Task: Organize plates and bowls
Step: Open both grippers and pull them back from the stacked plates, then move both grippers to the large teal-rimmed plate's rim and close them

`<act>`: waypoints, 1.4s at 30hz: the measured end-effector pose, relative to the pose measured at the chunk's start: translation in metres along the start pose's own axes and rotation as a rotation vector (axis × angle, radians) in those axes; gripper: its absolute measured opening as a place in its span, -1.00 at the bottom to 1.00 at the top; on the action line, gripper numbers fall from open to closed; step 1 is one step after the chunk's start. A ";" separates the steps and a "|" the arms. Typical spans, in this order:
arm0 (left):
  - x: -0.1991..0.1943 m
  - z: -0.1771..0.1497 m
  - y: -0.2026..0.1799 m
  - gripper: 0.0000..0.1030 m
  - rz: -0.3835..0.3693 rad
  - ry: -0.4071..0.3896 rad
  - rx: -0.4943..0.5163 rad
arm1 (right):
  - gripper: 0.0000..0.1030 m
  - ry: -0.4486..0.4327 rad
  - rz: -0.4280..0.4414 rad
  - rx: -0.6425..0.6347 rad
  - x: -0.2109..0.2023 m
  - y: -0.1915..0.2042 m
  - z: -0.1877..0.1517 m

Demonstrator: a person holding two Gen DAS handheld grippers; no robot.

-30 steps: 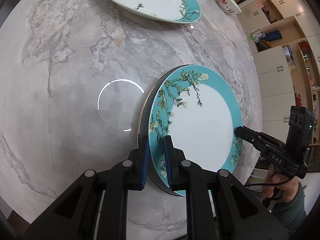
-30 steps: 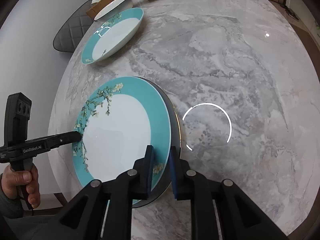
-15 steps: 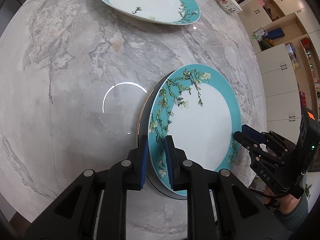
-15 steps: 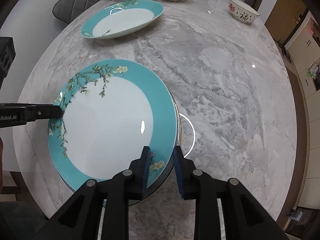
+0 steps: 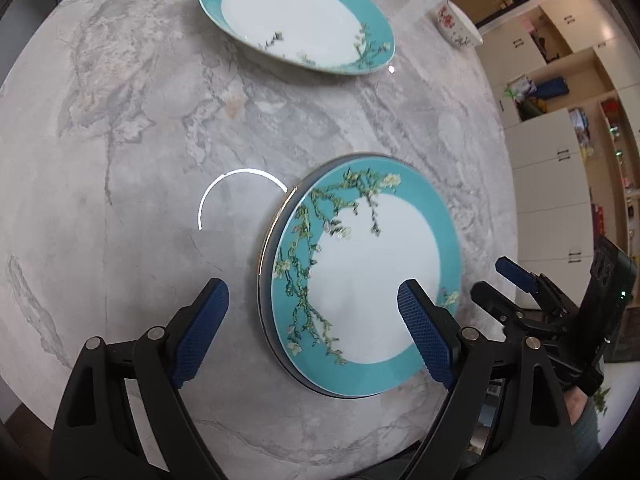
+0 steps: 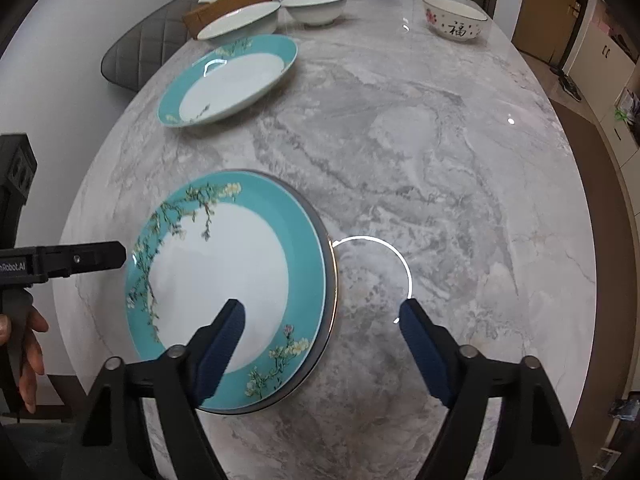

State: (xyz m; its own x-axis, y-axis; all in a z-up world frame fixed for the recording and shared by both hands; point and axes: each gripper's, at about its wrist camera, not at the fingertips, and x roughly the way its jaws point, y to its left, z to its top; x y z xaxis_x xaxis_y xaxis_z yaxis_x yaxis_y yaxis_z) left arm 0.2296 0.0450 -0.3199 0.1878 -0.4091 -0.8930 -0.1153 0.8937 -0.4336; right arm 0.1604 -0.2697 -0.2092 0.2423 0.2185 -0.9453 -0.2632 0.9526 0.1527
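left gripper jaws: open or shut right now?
Open. The left gripper has its blue-padded jaws spread wide, straddling the edge of the teal-rimmed floral plate, which lies flat on a dark plate, touching neither jaw.

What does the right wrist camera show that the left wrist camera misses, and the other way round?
Only the right wrist view shows the two white bowls, the grey chair and the cardboard box. Only the left wrist view shows the cream cabinets. Both show the marble table, the near teal plate on a darker plate, the far teal plate and the patterned bowl.
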 end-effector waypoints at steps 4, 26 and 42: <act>-0.021 0.014 0.008 0.89 -0.042 -0.065 -0.039 | 1.00 -0.051 0.151 0.072 -0.021 -0.023 0.018; -0.020 0.183 0.078 0.99 0.022 -0.237 -0.161 | 1.00 -0.030 0.467 0.208 0.077 -0.058 0.235; 0.041 0.236 0.081 0.97 0.078 -0.056 -0.093 | 0.58 0.134 0.507 0.134 0.158 -0.025 0.254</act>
State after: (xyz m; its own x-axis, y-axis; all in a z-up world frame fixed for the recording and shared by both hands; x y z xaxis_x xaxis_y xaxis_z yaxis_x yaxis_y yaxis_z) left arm 0.4578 0.1446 -0.3629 0.2287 -0.3258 -0.9174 -0.2209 0.9004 -0.3748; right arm 0.4427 -0.2050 -0.2886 -0.0074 0.6372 -0.7706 -0.1924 0.7554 0.6264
